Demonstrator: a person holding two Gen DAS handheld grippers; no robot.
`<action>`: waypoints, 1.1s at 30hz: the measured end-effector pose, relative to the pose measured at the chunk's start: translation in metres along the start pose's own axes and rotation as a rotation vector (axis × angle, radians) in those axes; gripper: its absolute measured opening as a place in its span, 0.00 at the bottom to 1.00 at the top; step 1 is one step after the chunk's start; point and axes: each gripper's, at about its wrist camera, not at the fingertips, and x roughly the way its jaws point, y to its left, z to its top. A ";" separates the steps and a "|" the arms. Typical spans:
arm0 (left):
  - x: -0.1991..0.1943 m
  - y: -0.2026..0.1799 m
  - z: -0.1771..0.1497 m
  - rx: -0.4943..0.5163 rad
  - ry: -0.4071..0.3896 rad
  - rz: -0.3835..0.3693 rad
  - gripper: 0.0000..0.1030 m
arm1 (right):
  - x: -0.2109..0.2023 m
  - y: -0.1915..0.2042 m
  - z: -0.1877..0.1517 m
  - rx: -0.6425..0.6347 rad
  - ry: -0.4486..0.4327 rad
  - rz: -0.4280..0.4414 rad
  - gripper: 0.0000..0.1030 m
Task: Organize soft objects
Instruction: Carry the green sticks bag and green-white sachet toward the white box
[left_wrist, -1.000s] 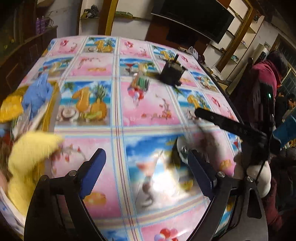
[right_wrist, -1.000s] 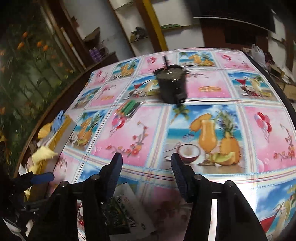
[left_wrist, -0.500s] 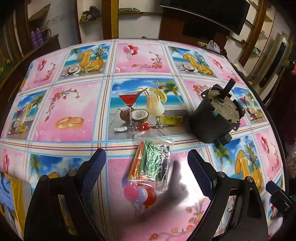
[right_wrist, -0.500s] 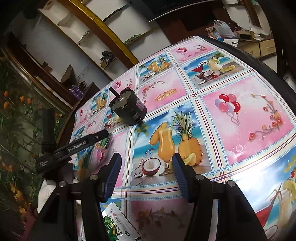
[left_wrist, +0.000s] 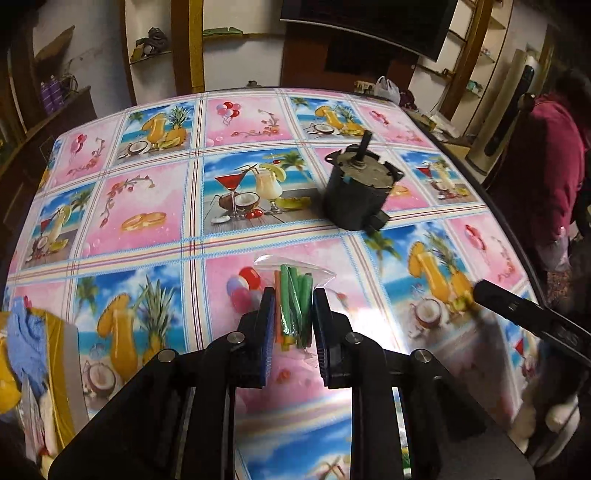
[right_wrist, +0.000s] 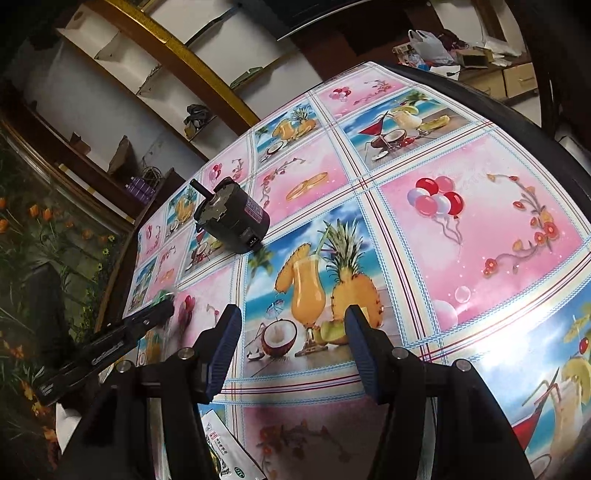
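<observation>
A clear plastic bag of green and orange sticks (left_wrist: 295, 291) lies on the patterned tablecloth (left_wrist: 155, 221). My left gripper (left_wrist: 294, 317) is shut on the bag's near half, with the blue pads pressing both sides. In the right wrist view the left gripper (right_wrist: 147, 317) shows at the left edge, with the bag (right_wrist: 164, 295) a green blur at its tip. My right gripper (right_wrist: 294, 332) is open over a drink-and-pineapple picture, with nothing between its fingers. Its black finger (left_wrist: 517, 306) reaches in at the right of the left wrist view.
A black motor with a shaft (left_wrist: 356, 188) stands just beyond the bag. A yellow box (left_wrist: 62, 354) with blue cloth (left_wrist: 22, 343) sits at the near left. A white packet (right_wrist: 225, 450) lies under my right gripper. A person in red (left_wrist: 554, 166) is by the table's right edge.
My left gripper swung from the box side to the stick bag, moved over it, and its wide jaws closed on it. The right gripper rolled, tilting its view, and stayed open.
</observation>
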 end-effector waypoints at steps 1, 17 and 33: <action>-0.016 -0.001 -0.008 -0.005 -0.017 -0.030 0.18 | 0.001 -0.001 0.000 0.000 0.007 0.013 0.57; -0.204 0.057 -0.162 -0.169 -0.284 -0.130 0.18 | 0.023 0.075 -0.066 -0.362 0.303 0.113 0.58; -0.227 0.142 -0.235 -0.380 -0.355 -0.087 0.18 | 0.006 0.123 -0.149 -0.772 0.277 -0.189 0.62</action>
